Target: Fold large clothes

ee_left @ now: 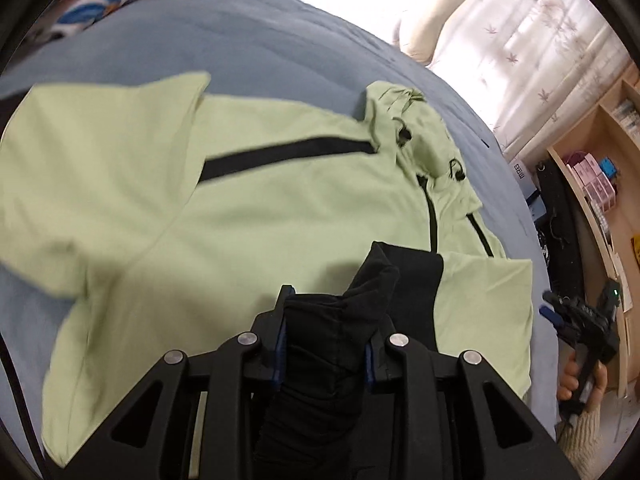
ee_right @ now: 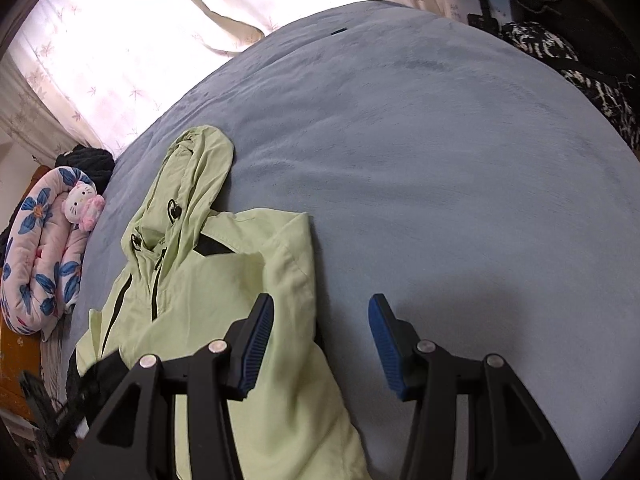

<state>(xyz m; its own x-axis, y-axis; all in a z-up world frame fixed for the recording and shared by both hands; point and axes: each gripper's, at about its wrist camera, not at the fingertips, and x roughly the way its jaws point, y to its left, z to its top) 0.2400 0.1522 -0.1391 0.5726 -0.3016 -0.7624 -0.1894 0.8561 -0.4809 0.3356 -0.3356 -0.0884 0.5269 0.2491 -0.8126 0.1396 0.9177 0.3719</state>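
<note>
Jacket (ee_right: pixel 224 280) lies on bed (ee_right: pixel 440 160), hood (ee_right: pixel 200 160) at far end. Rolled quilt (ee_right: pixel 40 256) and plush toy (ee_right: pixel 82 204) left of it; curtains (ee_right: pixel 120 40) behind.

A blue-grey bed (ee_right: pixel 440 160) carried a pale green hooded jacket (ee_left: pixel 260 216), a floral quilt (ee_right: pixel 36 256) and a plush cat (ee_right: pixel 82 204).

The jacket (ee_left: pixel 280 208) is pale green with black zip strips; the bedcover (ee_right: pixel 440 160) is grey-blue. The rolled quilt (ee_right: pixel 36 264) is pink with blue flowers.

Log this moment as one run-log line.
left gripper: shut on black cuff | right gripper: open, empty | green jacket: on bed
</note>
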